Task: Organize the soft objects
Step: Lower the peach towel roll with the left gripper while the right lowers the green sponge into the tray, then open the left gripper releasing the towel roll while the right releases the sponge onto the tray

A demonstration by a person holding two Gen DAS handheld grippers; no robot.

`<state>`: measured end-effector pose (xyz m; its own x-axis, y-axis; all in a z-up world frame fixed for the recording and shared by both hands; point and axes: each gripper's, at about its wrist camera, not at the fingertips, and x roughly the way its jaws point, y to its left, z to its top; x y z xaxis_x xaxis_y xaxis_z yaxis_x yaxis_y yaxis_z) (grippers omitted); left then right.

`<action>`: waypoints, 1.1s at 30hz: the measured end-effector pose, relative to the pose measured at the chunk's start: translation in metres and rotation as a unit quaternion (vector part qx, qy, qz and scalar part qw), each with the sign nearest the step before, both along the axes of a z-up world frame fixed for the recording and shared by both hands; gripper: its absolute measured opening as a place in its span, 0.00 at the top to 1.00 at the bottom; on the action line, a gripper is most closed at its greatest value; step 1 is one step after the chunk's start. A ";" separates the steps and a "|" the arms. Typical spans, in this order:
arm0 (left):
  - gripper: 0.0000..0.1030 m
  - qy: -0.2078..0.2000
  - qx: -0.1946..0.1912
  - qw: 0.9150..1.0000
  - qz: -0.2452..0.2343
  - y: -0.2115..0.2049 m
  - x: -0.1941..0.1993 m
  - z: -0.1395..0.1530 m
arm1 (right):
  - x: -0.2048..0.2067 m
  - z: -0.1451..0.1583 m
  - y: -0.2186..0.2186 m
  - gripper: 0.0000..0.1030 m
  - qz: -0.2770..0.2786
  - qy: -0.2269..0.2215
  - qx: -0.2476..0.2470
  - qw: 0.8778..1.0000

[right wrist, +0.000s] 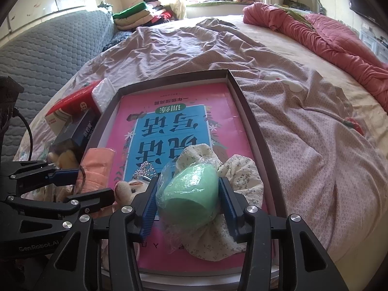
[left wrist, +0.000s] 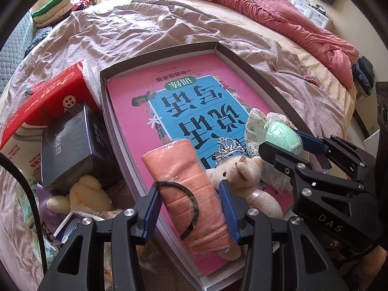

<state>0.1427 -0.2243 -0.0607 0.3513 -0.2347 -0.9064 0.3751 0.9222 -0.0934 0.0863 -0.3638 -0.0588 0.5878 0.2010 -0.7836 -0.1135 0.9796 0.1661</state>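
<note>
The peach cloth roll (left wrist: pixel 191 194), wrapped in clear film, is lodged between the blue pads of the left tongs (left wrist: pixel 191 208), over the near left corner of the shallow box (left wrist: pixel 160 53) on the bed (left wrist: pixel 135 24). In the left wrist view the pads appear pressed against its sides, so it is judged to be gripped. The green foam piece (right wrist: pixel 191 194), also in loose film, is pinched between the pads of the right tongs (right wrist: pixel 188 206), just above the floral fabric (right wrist: pixel 245 181) at the near right corner of the box.

Between the two held things a small plush bear (left wrist: pixel 240 172) with a tiara (left wrist: pixel 230 145) is seen lying on the pink book (left wrist: pixel 194 92) that fills the box floor. Outside the left wall a dark carton (left wrist: pixel 70 145), a red tissue pack (left wrist: pixel 41 101) and a second plush toy (left wrist: pixel 80 191) are crowded together.

Slippage is the main risk: the film on both things is smooth, and a squashed soft body can be squeezed out sideways if the grip is uneven. The roll could be dropped over the box wall into the clutter, since part of it hangs at that edge. The bear and tiara could be knocked aside, as both tongs are close to them and to each other.
</note>
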 end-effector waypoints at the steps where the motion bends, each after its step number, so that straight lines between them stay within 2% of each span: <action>1: 0.54 0.000 0.000 1.000 0.000 0.000 0.000 0.000 | 0.000 0.000 0.000 0.52 -0.001 0.000 0.001 1.000; 8: 0.53 -0.002 0.001 1.000 0.000 0.001 0.000 0.000 | -0.001 0.002 -0.001 0.50 -0.002 -0.001 0.008 1.000; 18: 0.46 0.002 -0.006 1.000 0.000 0.000 -0.002 0.002 | -0.002 0.002 -0.002 0.44 -0.006 0.001 0.007 1.000; 30: 0.45 -0.003 -0.010 1.000 0.004 0.002 -0.005 0.006 | -0.002 0.002 -0.002 0.39 -0.014 0.003 0.000 1.000; 33: 0.43 -0.004 -0.013 1.000 0.005 0.004 -0.005 0.008 | -0.002 0.003 -0.002 0.34 -0.013 0.000 -0.001 1.000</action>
<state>0.1379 -0.2200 -0.0525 0.3615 -0.2552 -0.8968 0.3665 0.9233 -0.1150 0.0842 -0.3658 -0.0558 0.5931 0.1848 -0.7836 -0.0885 0.9824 0.1647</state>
